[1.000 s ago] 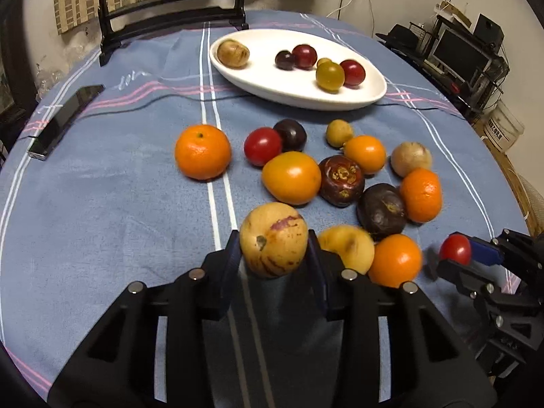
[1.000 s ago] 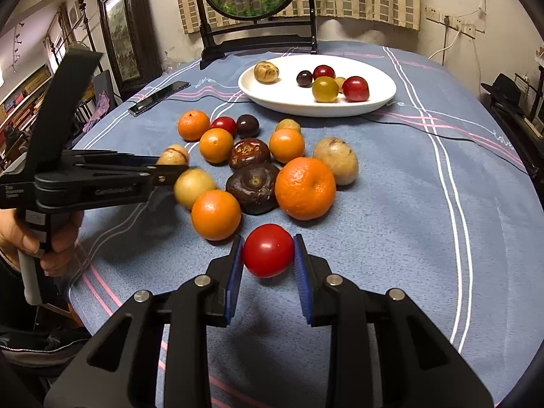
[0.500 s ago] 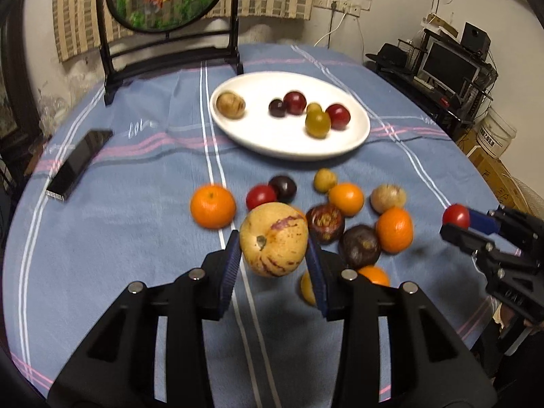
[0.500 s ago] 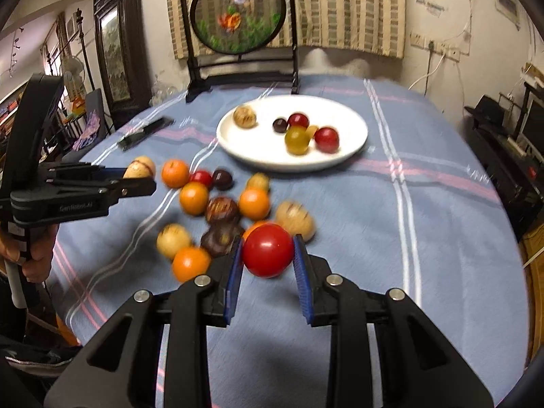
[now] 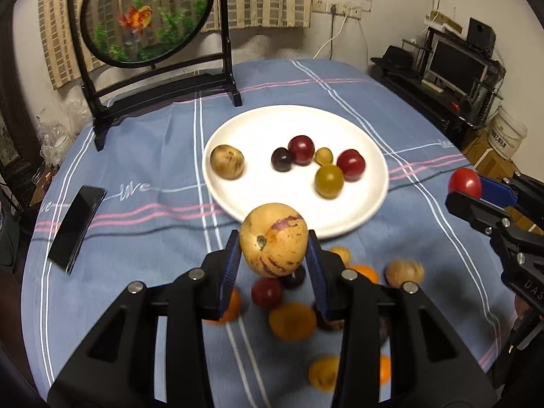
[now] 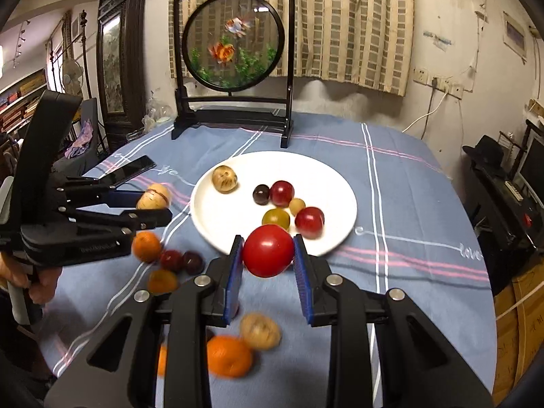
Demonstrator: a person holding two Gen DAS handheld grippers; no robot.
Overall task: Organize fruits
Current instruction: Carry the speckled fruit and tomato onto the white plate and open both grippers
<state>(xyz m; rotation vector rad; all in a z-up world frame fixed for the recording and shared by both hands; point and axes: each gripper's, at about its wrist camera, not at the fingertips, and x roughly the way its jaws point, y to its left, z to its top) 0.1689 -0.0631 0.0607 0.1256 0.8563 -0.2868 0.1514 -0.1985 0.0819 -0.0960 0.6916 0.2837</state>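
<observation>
both grippers came up off the fruit pile since a second ago; the white plate (image 5: 375, 200) slid from the top of each frame to mid-frame, and the loose fruit on the blue cloth (image 5: 142, 227) dropped to the bottom edge, blurred.

my left gripper (image 5: 273, 260) is clamped on the yellow purple-streaked fruit (image 5: 273, 239), blue pads pressing both its sides. in the left view that fruit sits centre frame, overlapping the plate's near rim. in the right view it shows mid-left, left of the plate.

my right gripper (image 6: 268, 263) is clamped on the red tomato (image 6: 268, 250), pads tight on both sides. in the right view it sits centre frame over the near rim of the plate. in the left view it shows at the right edge, right of the plate.

plate holds six small fruits: one tan one on its left side, a cluster of reds, dark and olive on its right. black phone (image 5: 76, 224) lies on the cloth at mid-left of the left view.
</observation>
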